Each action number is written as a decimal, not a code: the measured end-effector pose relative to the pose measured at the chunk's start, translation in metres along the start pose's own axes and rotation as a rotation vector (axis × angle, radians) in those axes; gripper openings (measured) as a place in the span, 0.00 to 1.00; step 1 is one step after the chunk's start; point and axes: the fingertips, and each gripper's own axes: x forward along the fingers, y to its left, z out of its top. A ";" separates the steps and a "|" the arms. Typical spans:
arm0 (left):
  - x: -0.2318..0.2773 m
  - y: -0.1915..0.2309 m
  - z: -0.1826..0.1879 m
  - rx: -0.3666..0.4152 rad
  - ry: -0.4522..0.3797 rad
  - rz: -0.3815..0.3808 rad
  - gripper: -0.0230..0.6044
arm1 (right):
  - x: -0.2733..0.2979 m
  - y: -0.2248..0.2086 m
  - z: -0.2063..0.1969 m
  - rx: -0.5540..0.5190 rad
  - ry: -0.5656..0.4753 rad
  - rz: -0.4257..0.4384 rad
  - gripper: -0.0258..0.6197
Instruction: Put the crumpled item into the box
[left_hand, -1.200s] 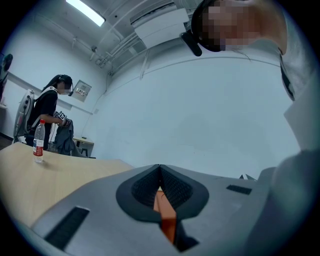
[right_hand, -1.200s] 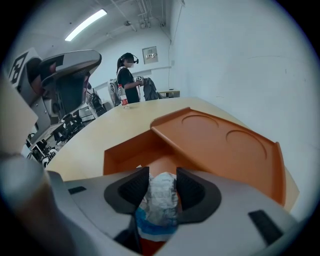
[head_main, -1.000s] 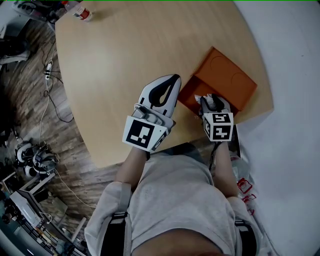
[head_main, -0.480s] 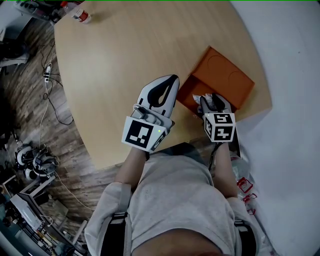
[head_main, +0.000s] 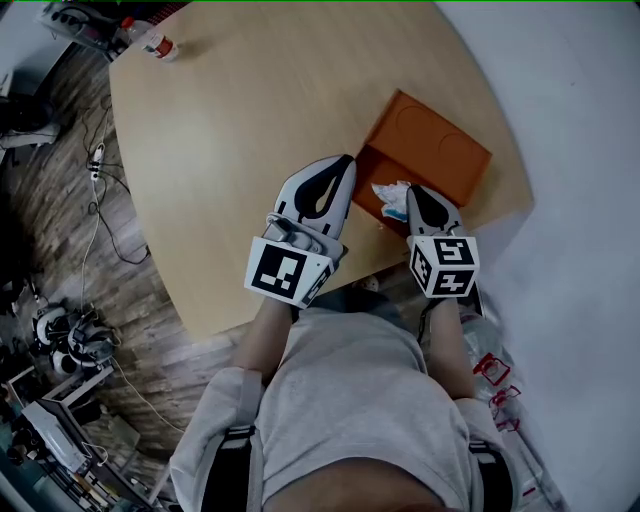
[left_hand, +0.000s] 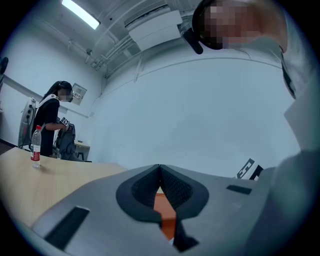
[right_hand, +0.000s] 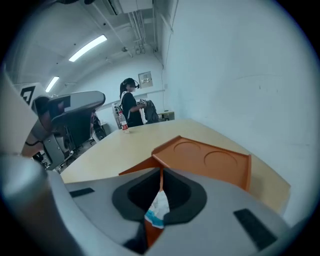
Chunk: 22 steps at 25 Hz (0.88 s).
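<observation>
The orange box (head_main: 372, 176) sits at the table's near right edge, its lid (head_main: 440, 150) with two round dents folded open behind it. The crumpled item (head_main: 392, 196), white paper with blue print, lies in the box's open part. My right gripper (head_main: 414, 192) hovers just above and right of it. Its jaws have just been closing and now stand shut with nothing pinched; the crumpled item (right_hand: 158, 209) shows through the gap below the tips. My left gripper (head_main: 346, 162) is shut and empty, held level beside the box's left side.
A water bottle (head_main: 156, 42) stands at the table's far left corner. A person (left_hand: 52, 120) stands beyond the table's far end. The table edge (head_main: 300, 300) runs just below both grippers. Cables (head_main: 100, 170) lie on the wooden floor at left.
My right gripper has lifted up and back from the box and its jaws have closed, uncovering the crumpled item, which stays in the box. The left gripper has hardly moved.
</observation>
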 end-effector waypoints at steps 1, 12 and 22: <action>0.000 -0.004 0.001 0.003 -0.002 -0.003 0.06 | -0.005 0.000 0.003 0.003 -0.016 0.005 0.07; -0.016 -0.059 0.018 0.044 -0.034 -0.046 0.06 | -0.078 0.000 0.028 -0.006 -0.191 -0.009 0.06; -0.029 -0.110 0.029 0.094 -0.046 -0.083 0.06 | -0.142 0.001 0.039 -0.004 -0.314 -0.021 0.06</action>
